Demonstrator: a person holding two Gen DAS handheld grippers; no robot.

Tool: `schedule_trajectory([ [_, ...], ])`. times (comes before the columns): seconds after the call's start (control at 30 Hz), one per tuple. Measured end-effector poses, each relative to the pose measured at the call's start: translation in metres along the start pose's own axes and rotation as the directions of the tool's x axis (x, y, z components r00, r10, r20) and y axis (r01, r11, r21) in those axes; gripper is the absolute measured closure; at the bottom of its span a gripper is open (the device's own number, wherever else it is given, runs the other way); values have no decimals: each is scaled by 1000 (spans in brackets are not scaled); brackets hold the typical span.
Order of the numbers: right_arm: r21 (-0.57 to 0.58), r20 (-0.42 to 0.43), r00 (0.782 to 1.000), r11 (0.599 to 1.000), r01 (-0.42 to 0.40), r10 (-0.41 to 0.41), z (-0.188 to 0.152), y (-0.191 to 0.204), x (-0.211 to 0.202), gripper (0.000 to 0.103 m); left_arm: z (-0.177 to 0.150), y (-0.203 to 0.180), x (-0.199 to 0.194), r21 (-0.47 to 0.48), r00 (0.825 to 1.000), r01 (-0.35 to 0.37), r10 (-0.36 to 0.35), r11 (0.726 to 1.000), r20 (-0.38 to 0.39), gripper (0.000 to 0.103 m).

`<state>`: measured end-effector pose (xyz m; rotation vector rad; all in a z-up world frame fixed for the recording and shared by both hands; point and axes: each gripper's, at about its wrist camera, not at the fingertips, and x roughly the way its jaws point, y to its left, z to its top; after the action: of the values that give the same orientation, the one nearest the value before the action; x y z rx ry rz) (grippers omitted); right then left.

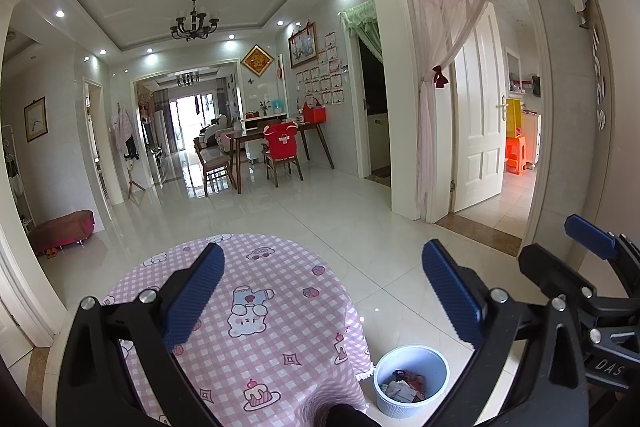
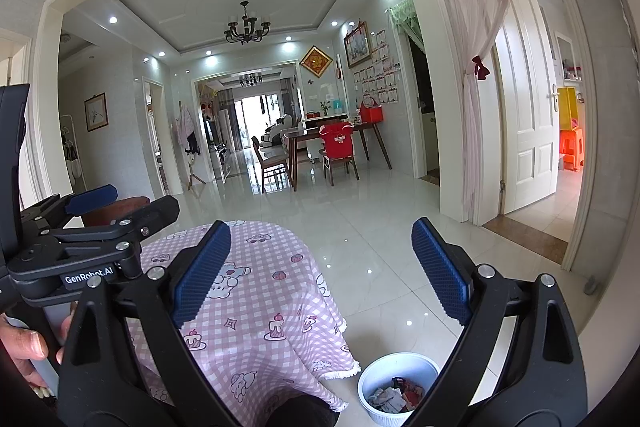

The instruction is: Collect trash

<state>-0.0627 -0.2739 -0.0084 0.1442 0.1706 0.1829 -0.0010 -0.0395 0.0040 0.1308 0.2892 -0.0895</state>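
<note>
A pale blue ribbed bin (image 1: 412, 383) stands on the floor by the table's right side and holds crumpled paper and wrappers (image 1: 402, 387). In the right wrist view the same bin (image 2: 400, 387) sits low between the fingers, its trash (image 2: 394, 397) showing. My left gripper (image 1: 324, 291) is open over the pink checked tablecloth (image 1: 276, 311), with nothing between its blue pads. My right gripper (image 2: 322, 267) is open too, above the cloth's (image 2: 256, 303) right edge and the floor. I see no loose trash on the cloth.
One pad (image 1: 590, 237) of the right gripper shows at the left view's right edge. A hand (image 2: 24, 347) holds the left tool. Glossy white tile floor (image 1: 320, 211) runs to a dining table with chairs (image 1: 276, 143). An open white door (image 1: 478, 115) is on the right.
</note>
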Motion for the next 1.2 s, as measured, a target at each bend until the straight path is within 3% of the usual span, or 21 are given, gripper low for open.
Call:
schedule_trajectory([
  [1.2,2,-10,1000,1000,-4,4,-3,-6,-1,13,3,0,0,-1,1000,1,-1,1000,-1,6],
])
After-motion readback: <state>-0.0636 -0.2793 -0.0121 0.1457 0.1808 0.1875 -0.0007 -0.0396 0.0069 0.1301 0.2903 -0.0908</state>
